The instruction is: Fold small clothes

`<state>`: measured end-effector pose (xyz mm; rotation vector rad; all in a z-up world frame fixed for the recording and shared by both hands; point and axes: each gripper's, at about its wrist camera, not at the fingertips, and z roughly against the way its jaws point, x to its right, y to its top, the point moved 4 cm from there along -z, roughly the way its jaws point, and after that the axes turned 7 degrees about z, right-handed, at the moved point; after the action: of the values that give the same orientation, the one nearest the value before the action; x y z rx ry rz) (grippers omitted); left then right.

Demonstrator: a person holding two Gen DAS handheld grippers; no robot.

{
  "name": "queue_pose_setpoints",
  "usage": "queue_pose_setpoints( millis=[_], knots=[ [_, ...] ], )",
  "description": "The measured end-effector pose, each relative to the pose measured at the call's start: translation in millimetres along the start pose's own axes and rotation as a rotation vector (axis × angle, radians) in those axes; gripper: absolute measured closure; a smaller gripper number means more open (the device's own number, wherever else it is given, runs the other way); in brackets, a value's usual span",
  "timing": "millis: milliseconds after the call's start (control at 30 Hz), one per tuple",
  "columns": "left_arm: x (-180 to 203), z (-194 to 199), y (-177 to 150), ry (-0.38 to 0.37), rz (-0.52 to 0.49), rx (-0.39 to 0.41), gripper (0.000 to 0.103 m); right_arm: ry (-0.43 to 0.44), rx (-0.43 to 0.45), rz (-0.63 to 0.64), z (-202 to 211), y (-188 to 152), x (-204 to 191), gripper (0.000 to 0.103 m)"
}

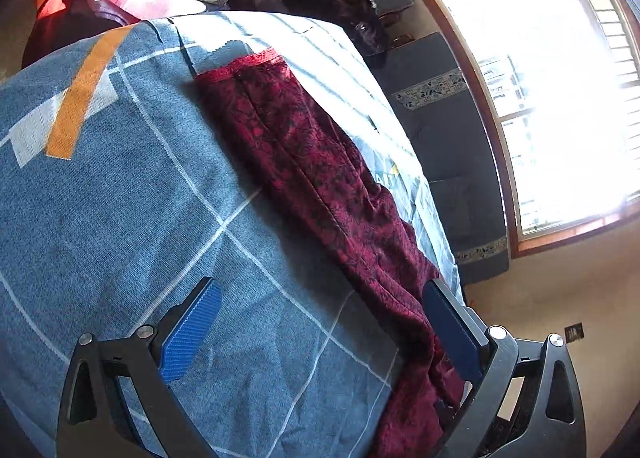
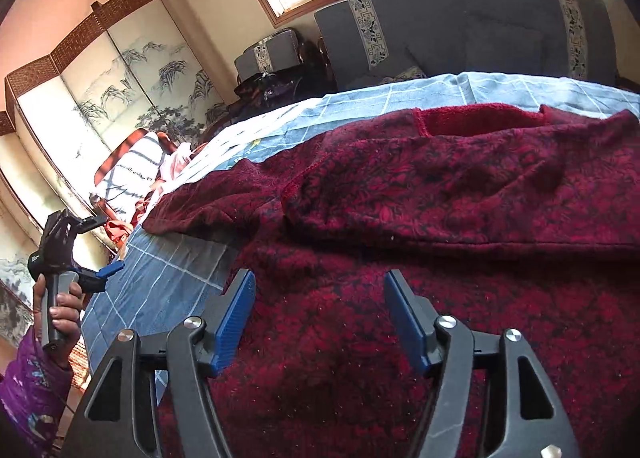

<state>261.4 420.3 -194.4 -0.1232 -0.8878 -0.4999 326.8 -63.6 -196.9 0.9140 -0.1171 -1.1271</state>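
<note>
Now the red garment (image 2: 400,217) lies spread on the blue sheet (image 1: 120,197), filling the centre and right of the right-wrist view. Right gripper (image 2: 320,322) hovers over it, fingers spread, empty. Left gripper (image 1: 320,322) is likewise spread, its right finger (image 1: 452,330) touching the garment's edge.

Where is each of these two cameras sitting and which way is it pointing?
Left wrist view: on the left gripper, looking along the blue checked bedsheet toward the window; only its own open fingers show.
Right wrist view: on the right gripper, low over the dark red patterned garment, facing the grey cushions; its open fingers show, plus the person's left hand holding the other gripper.
Shared: the garment, bedsheet, cushions and window.
</note>
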Motion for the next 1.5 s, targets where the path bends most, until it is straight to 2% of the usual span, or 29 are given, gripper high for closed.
queue_pose_setpoints(
  millis=[67, 100, 133, 167, 200, 300, 400, 500, 567, 600, 633, 767, 833, 933, 1000, 1100, 1167, 1233, 1333, 1433, 1500],
  knots=[
    [-3.7, -10.2, 7.5, 0.002, 0.003, -0.047, 0.007, 0.011, -0.011, -0.036, -6.7, -7.3, 5.2, 0.038],
    [-5.8, -17.2, 12.7, 0.018, 0.012, -0.068, 0.018, 0.010, -0.013, -0.041, -8.1, -9.4, 5.5, 0.038],
    [-9.3, -23.3, 17.7, 0.029, 0.022, -0.087, 0.024, 0.009, -0.006, -0.033, -7.6, -9.0, 4.6, 0.038],
    [-8.1, -23.2, 23.8, 0.017, 0.021, -0.071, 0.024, 0.011, 0.004, -0.023, -6.6, -8.4, 2.7, 0.038],
    [-8.1, -26.9, 29.0, 0.021, 0.029, -0.077, 0.030, 0.013, 0.007, -0.017, -6.3, -9.7, 2.5, 0.038],
    [-8.9, -38.4, 43.4, 0.006, 0.062, -0.099, 0.056, 0.014, 0.001, -0.024, -8.1, -11.9, 4.0, 0.038],
    [-9.3, -43.7, 55.4, -0.034, 0.115, -0.093, 0.058, 0.022, 0.007, -0.042, -7.5, -12.3, 8.0, 0.038],
    [-9.6, -47.3, 62.6, -0.054, 0.116, -0.059, 0.061, 0.026, 0.019, -0.053, -5.9, -12.3, 10.7, 0.038],
    [-11.9, -49.7, 62.1, -0.039, 0.083, -0.033, 0.074, 0.028, 0.022, -0.061, -5.6, -12.2, 11.9, 0.038],
    [-11.9, -52.1, 62.1, -0.003, 0.054, -0.012, 0.090, 0.028, 0.022, -0.067, -5.7, -12.2, 13.4, 0.038],
    [-11.9, -54.7, 61.8, 0.026, 0.026, 0.006, 0.097, 0.029, 0.023, -0.072, -5.9, -12.4, 14.0, 0.038],
    [7.6, -52.7, 54.0, 0.048, -0.059, 0.095, 0.098, 0.038, 0.027, -0.089, -5.6, -13.2, 17.8, 0.038],
    [35.9, -42.9, 43.6, -0.004, -0.087, 0.133, 0.098, 0.058, 0.036, -0.115, -4.1, -13.5, 22.0, 0.038],
    [107.9, -34.7, 11.4, -0.084, -0.211, 0.161, 0.098, 0.086, 0.076, -0.205, 2.2, -13.9, 38.6, 0.038],
    [163.2, -41.6, -20.6, -0.143, -0.312, 0.142, 0.098, 0.081, 0.127, -0.276, 10.9, -15.6, 54.1, 0.038],
    [236.5, -63.5, -91.5, -0.211, -0.493, 0.087, 0.098, 0.102, 0.207, -0.385, 25.4, -22.0, 75.0, 0.038],
    [269.0, -87.4, -144.8, -0.239, -0.592, 0.023, 0.098, 0.113, 0.240, -0.433, 33.1, -25.9, 84.6, 0.038],
    [287.9, -116.6, -198.5, -0.255, -0.680, -0.048, 0.098, 0.118, 0.259, -0.462, 39.7, -29.8, 89.2, 0.038],
    [293.7, -164.6, -269.1, -0.255, -0.797, -0.155, 0.098, 0.131, 0.270, -0.478, 49.6, -35.5, 91.7, 0.038],
    [280.6, -203.3, -316.3, -0.209, -0.899, -0.190, 0.095, 0.133, 0.285, -0.495, 62.4, -38.7, 96.7, 0.037],
    [268.1, -214.2, -337.6, -0.155, -0.968, -0.195, 0.093, 0.108, 0.291, -0.489, 72.9, -37.6, 104.4, 0.037]
  ],
)
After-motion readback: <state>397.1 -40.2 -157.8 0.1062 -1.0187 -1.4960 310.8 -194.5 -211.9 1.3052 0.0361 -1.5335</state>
